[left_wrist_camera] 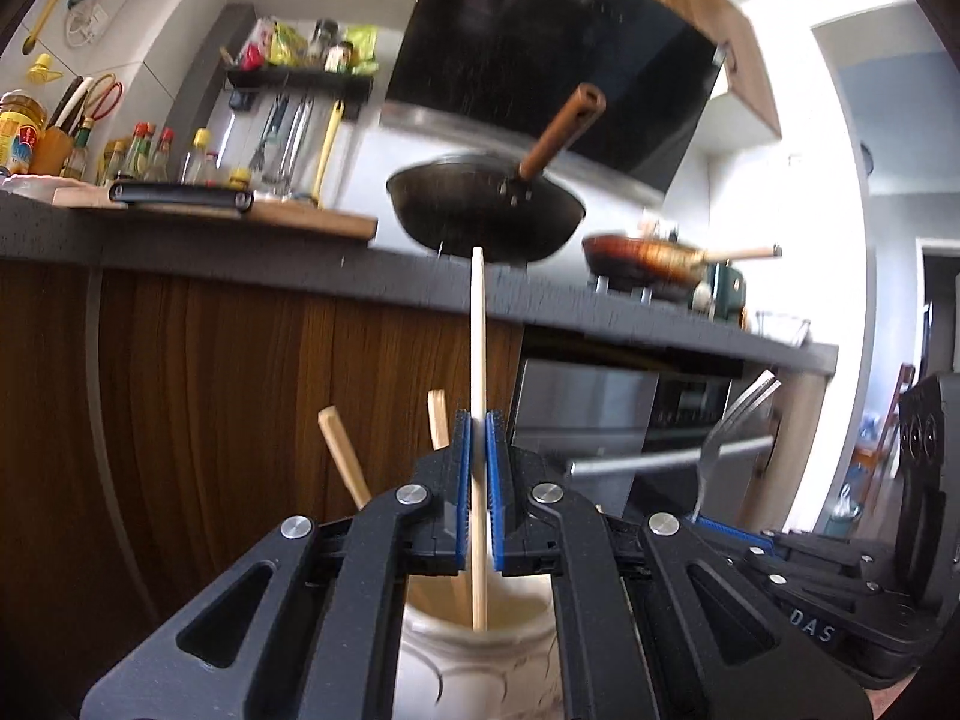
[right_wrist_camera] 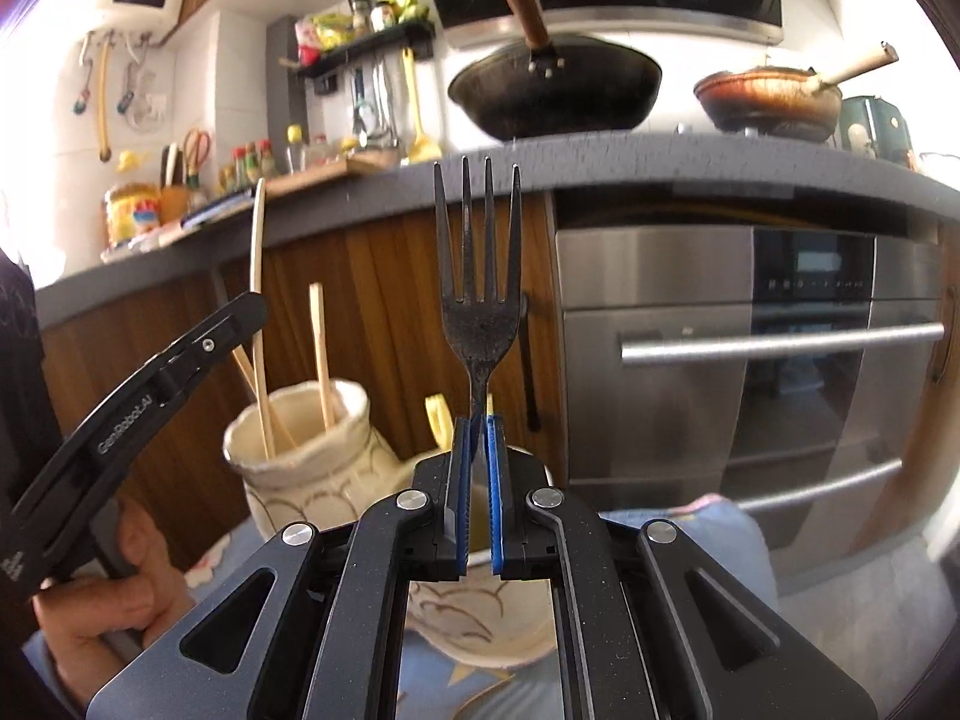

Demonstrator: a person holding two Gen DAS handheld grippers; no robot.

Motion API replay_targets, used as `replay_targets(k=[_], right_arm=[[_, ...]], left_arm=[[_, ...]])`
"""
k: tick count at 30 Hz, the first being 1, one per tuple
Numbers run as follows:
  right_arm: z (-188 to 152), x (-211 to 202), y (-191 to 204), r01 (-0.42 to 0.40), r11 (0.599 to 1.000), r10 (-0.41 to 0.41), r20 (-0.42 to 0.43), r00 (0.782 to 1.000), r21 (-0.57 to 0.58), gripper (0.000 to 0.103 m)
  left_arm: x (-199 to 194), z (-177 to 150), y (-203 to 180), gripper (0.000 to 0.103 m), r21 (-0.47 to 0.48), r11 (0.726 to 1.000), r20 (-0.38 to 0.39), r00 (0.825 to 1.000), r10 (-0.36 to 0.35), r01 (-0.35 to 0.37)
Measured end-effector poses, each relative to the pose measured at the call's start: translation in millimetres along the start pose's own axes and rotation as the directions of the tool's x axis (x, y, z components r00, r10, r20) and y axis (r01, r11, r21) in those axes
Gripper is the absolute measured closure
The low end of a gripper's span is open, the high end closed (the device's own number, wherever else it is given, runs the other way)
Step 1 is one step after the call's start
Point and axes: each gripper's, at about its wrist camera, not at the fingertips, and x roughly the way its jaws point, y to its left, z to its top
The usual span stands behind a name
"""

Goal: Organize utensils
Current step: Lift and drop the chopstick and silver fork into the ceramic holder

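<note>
Wooden and pale, our chopstick [left_wrist_camera: 478, 360] stands pinched upright in the left gripper [left_wrist_camera: 478, 420], its lower end inside the cream jar [right_wrist_camera: 312, 468]. Our right gripper [right_wrist_camera: 478, 426] clamps a dark fork [right_wrist_camera: 478, 276], tines up, its handle hidden between the pads. A second jar [right_wrist_camera: 474, 618] below is mostly covered.

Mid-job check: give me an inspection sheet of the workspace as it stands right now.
Surface: blue patterned cloth under the jars.
Job's things: chopstick upright, its lower end in the cream jar; fork tines up, above a second jar.
Clutter: two more chopsticks in the cream jar.
Grippers: left gripper shut on the chopstick; right gripper shut on the fork.
Cables: nothing seen.
Surroundings: counter with wok, pan, bottles; oven below.
</note>
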Motion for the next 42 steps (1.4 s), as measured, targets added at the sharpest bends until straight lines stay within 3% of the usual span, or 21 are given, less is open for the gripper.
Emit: replay_targets(k=[9, 15, 33, 37, 42], right_arm=[[-11, 20, 9, -0.004, 0.999, 0.001, -0.072, 0.997, -0.041, 0.097], [-16, 28, 8, -0.005, 0.999, 0.002, -0.087, 0.996, -0.033, 0.097], [-17, 8, 3, -0.034, 0.999, 0.034, -0.018, 0.999, 0.009, 0.092], [-17, -3, 2, -0.040, 0.999, 0.040, 0.014, 0.999, 0.024, 0.087], [-21, -14, 3, -0.044, 0.999, 0.043, 0.035, 0.998, 0.026, 0.080]], left_arm=[[21, -16, -2, 0.098, 0.041, 0.998, -0.143, 0.989, 0.045, -0.039], [26, -20, -1, 0.098, 0.048, 0.998, -0.181, 0.982, 0.056, -0.049], [12, -13, -2, 0.096, 0.050, 0.998, -0.161, 0.986, 0.041, -0.033], [-4, -10, -1, 0.083, 0.048, 0.998, -0.136, 0.990, 0.040, -0.034], [-24, -9, 4, 0.081, 0.048, 0.998, -0.122, 0.991, 0.044, -0.039]])
